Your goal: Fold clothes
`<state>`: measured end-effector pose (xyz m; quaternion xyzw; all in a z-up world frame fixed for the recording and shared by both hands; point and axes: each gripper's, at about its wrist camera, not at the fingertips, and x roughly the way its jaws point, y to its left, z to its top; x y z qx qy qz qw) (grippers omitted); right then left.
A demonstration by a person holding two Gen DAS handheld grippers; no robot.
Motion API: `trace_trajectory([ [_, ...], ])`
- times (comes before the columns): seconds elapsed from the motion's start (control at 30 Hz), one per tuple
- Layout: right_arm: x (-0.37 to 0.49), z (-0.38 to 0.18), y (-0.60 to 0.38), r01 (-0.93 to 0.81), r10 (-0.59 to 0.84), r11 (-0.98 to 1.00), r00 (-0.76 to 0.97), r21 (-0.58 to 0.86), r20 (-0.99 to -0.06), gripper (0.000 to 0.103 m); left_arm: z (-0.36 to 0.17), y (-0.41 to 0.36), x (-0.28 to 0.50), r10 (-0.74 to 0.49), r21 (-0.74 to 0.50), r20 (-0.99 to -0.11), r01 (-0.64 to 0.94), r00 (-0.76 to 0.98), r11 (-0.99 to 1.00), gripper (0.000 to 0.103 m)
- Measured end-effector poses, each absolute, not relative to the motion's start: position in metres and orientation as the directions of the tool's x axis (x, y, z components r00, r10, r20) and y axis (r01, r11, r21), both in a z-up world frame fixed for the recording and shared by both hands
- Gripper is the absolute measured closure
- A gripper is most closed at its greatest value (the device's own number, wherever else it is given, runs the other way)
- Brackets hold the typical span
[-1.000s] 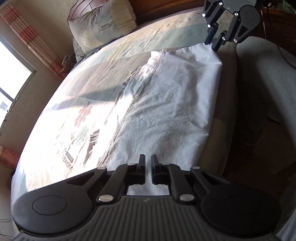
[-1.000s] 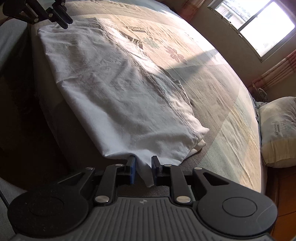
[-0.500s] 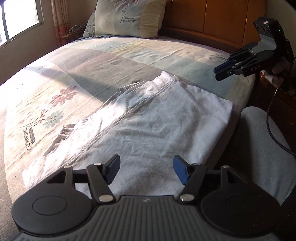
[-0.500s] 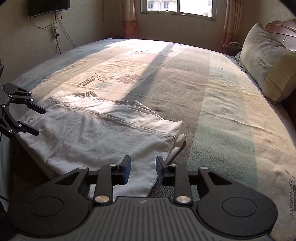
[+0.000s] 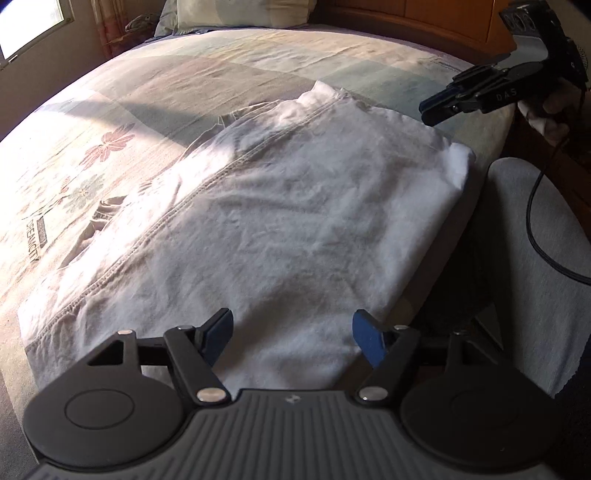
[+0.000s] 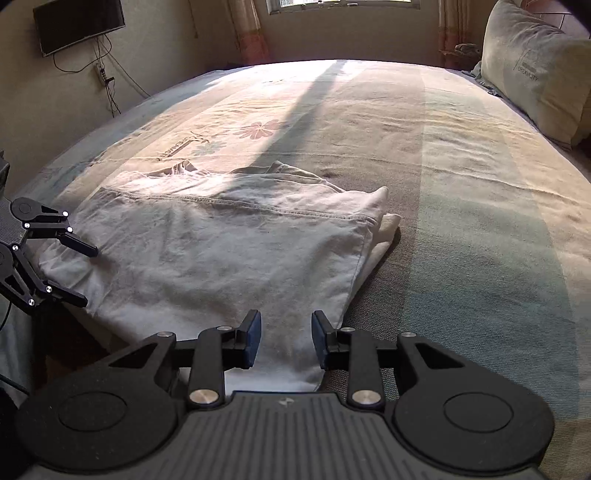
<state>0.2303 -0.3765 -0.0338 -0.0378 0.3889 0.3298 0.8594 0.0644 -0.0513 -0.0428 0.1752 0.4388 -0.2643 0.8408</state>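
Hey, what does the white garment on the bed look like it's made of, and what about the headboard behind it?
The white garment looks like a thin woven cotton, matte, judging by its fine wrinkles and a stitched hem line; the fibre is a guess. The headboard looks like varnished wood: orange-brown panels with a slight sheen.

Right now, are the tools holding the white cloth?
No. The left tool and right tool are both open above the folded white garment; nothing is held.
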Motion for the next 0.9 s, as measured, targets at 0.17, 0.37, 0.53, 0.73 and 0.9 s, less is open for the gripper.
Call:
trace_trajectory([
  [0.17,0.269,-0.034,-0.390,-0.492,0.555,0.818,0.533,0.299,-0.639,0.068,-0.029,-0.059,0.076,-0.342,0.015,-0.790,0.574,0.508,0.819,0.026],
  [0.37,0.309,-0.065,-0.393,-0.429,0.591,0.804,0.503,0.411,-0.631,0.068,-0.034,-0.062,0.086,-0.355,-0.035,-0.786,0.537,0.507,0.843,0.026],
  [0.53,0.312,-0.074,-0.384,-0.438,0.592,0.802,0.486,0.407,-0.643,0.071,-0.038,-0.060,0.091,-0.346,-0.049,-0.792,0.512,0.503,0.858,0.026],
  [0.73,0.291,-0.054,-0.385,-0.424,0.566,0.824,0.574,0.376,-0.592,0.097,-0.033,-0.059,0.089,-0.343,-0.039,-0.781,0.509,0.521,0.860,0.026],
  [0.9,0.288,-0.053,-0.392,-0.382,0.531,0.847,0.584,0.369,-0.614,0.098,-0.030,-0.056,0.088,-0.342,-0.032,-0.776,0.509,0.529,0.860,0.026],
])
